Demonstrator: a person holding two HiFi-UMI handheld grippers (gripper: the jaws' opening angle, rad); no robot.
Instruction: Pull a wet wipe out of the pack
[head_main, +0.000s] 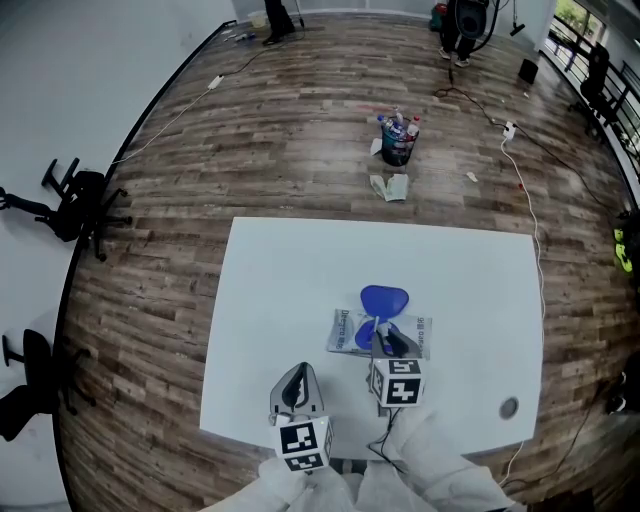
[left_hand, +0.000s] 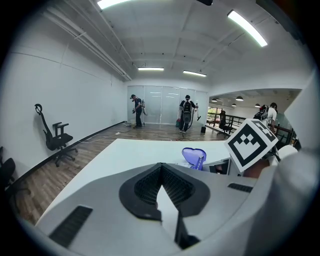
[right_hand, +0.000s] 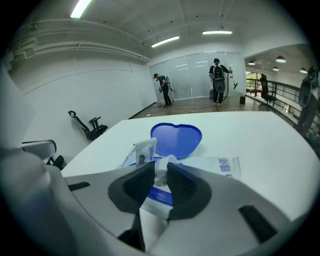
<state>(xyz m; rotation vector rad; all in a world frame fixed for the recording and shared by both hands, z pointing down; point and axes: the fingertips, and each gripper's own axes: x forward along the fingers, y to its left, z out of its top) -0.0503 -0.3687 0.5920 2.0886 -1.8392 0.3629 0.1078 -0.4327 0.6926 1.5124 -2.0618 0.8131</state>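
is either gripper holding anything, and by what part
The right gripper jaws are closing on the wet wipe, pinching its upstanding tip above the pack opening. The left gripper holds nothing.

In the head view the right gripper (head_main: 384, 338) hides the pack (head_main: 345, 330) opening (print too small to read).

Left gripper (head_main: 297, 372) sits low and close to the body, nose tipped a little downward, marker cube (head_main: 304, 443) facing up. Its jaws meet at the tips with nothing between them. Right gripper (head_main: 385, 340) reaches further forward and angles down more steeply, its own cube (head_main: 397, 381) behind the jaws. Those jaws are closing, and a tuft of wipe (right_hand: 167, 161) stands between the pads, touching both. White sleeves (head_main: 440, 465) show at the bottom, forearms side by side, the two grippers near each other but apart.
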